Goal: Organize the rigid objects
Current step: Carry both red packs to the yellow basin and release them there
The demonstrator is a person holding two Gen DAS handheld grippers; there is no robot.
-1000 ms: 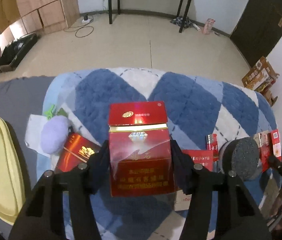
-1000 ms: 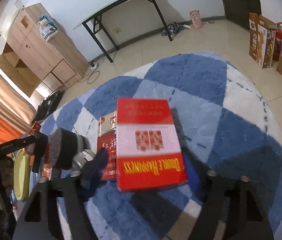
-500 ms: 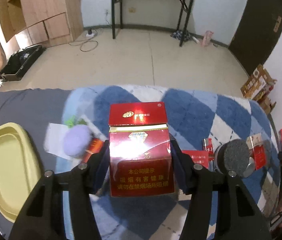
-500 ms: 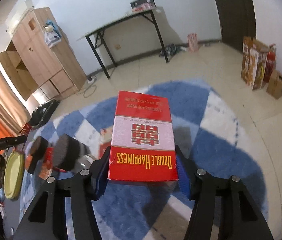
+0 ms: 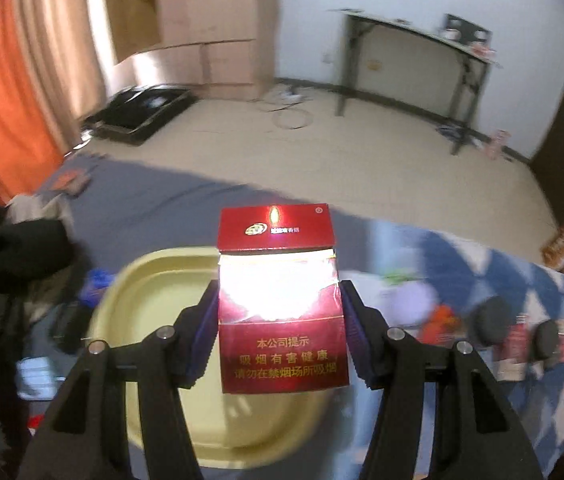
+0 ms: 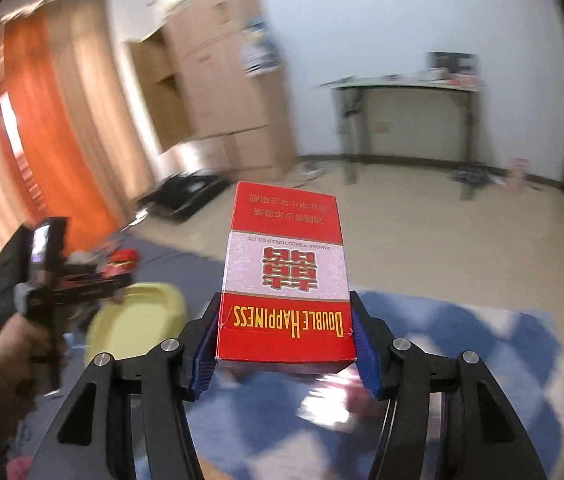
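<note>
My left gripper (image 5: 279, 340) is shut on a dark red cigarette pack (image 5: 279, 312) and holds it in the air over the yellow tray (image 5: 153, 292). My right gripper (image 6: 284, 344) is shut on a red and white Double Happiness cigarette box (image 6: 284, 276), held above the blue and white rug (image 6: 462, 344). The yellow tray also shows in the right wrist view (image 6: 137, 328) at lower left, with the left gripper's handle (image 6: 53, 280) and the hand beside it.
Several red packs (image 5: 516, 340), two round black sponges (image 5: 490, 320) and a lilac puff (image 5: 418, 296) lie on the rug (image 5: 522, 280) to the right. Dark clutter (image 5: 9, 248) sits left of the tray. A cabinet (image 6: 217, 100) and a desk (image 6: 406, 120) stand far back.
Both grippers have swung left with their boxes. The left one now hangs over the yellow tray instead of the rug. The right one now faces the tray and curtain.
</note>
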